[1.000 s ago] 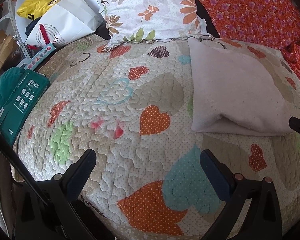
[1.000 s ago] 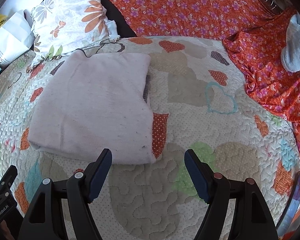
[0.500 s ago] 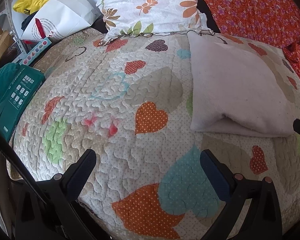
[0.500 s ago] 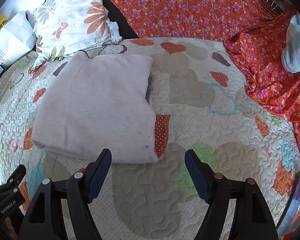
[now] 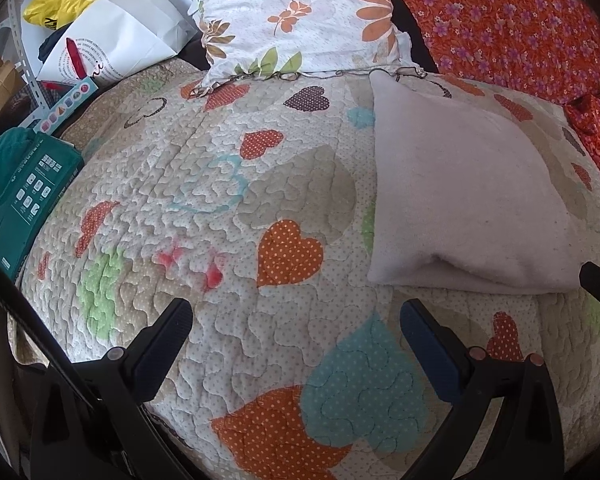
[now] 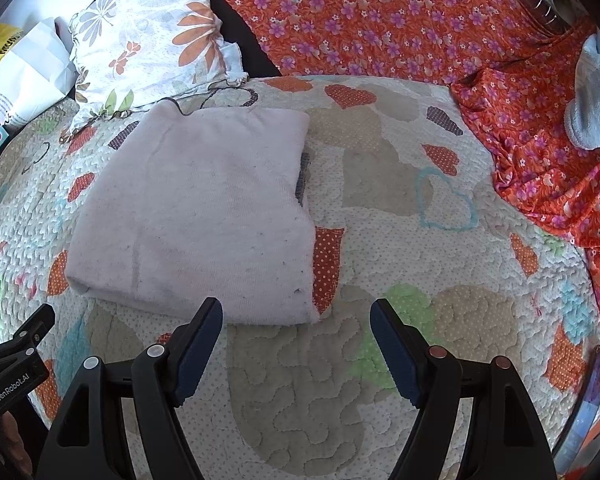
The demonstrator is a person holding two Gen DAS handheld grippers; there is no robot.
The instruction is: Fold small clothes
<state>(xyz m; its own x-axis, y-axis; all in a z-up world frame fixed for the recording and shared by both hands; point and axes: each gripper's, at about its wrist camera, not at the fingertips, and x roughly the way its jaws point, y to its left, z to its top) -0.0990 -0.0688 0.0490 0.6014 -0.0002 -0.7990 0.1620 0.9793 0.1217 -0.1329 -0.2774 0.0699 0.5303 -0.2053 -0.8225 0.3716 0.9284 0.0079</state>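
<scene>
Across the middle of the right wrist view lies the pale pink garment [image 6: 196,208], already folded into a thick rectangle on the heart-patterned quilt [image 6: 400,280], its doubled near edge just beyond the left finger of the right gripper [image 6: 296,320]. That gripper's jaws stand wide apart with nothing between them, hovering over bare quilt, which suggests the fold is finished and let go. At the right of the left wrist view the same garment [image 5: 464,200] shows its layered front edge, with the left gripper [image 5: 296,320] also spread open and empty, aimed at the quilt beside it, not at the cloth. Both tools sit low in their frames, apart from the fabric, probably so the bundle keeps its shape. Behind it, at the top of the frame, a floral pillow [image 6: 148,40] touches the garment's far corner, and an orange flowered sheet [image 6: 380,12] fills the upper right.
</scene>
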